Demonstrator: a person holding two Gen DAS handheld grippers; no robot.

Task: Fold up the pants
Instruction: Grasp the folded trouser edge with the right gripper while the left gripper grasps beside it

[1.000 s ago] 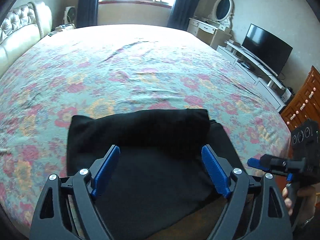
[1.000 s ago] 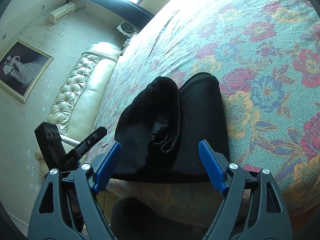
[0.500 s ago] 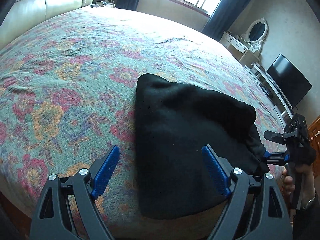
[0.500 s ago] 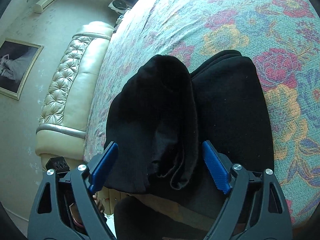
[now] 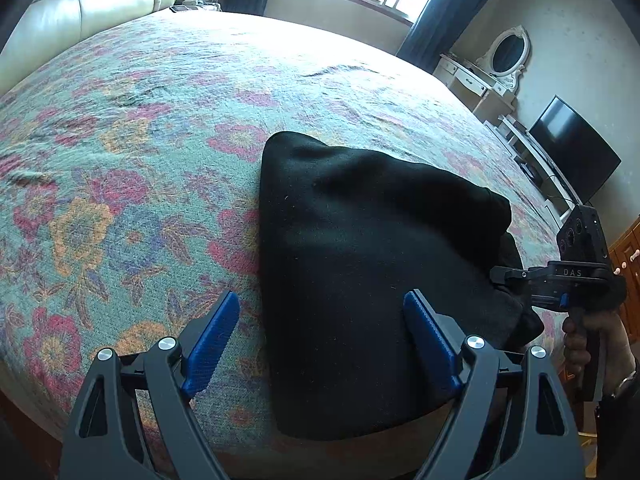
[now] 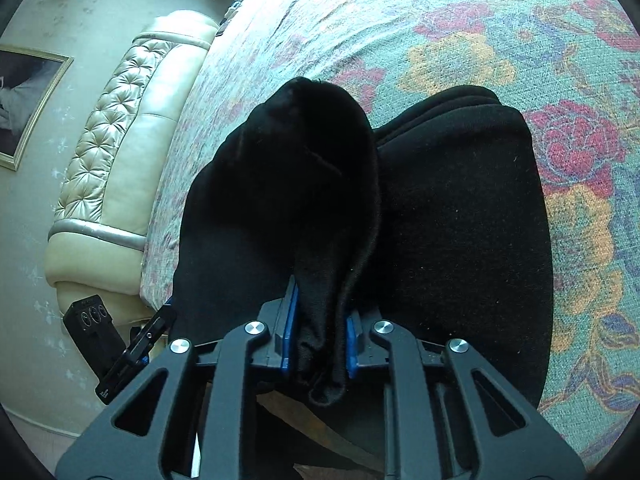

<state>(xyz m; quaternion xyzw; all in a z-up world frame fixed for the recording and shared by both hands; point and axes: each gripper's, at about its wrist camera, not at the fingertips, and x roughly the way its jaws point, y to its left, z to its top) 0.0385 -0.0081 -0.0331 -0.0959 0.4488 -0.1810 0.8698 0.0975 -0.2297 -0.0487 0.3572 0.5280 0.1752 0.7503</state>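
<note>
Black folded pants (image 5: 360, 240) lie near the front edge of a floral bedspread (image 5: 120, 160). My left gripper (image 5: 322, 304) stands open over the pants' near left corner; its left pad (image 5: 212, 328) is above the bedspread, its right pad (image 5: 428, 332) above the cloth. In the right wrist view the pants (image 6: 460, 220) have a raised upper layer (image 6: 304, 168). My right gripper (image 6: 320, 316) is closing, its blue pads pinching the hanging end of that layer. From the left wrist view, the right gripper (image 5: 500, 274) bites the pants' right side, held by a hand (image 5: 580, 340).
A cream tufted headboard (image 5: 80, 4) stands at the far left. A television (image 5: 572, 152), a white dressing table with an oval mirror (image 5: 480, 80) and wooden drawers (image 5: 628, 248) line the right wall. The bed's front edge runs just under both grippers.
My right gripper's jaws went from wide open to closed on the pants' raised layer. Both grippers came lower and closer; the left one shifted to the pants' left corner.
</note>
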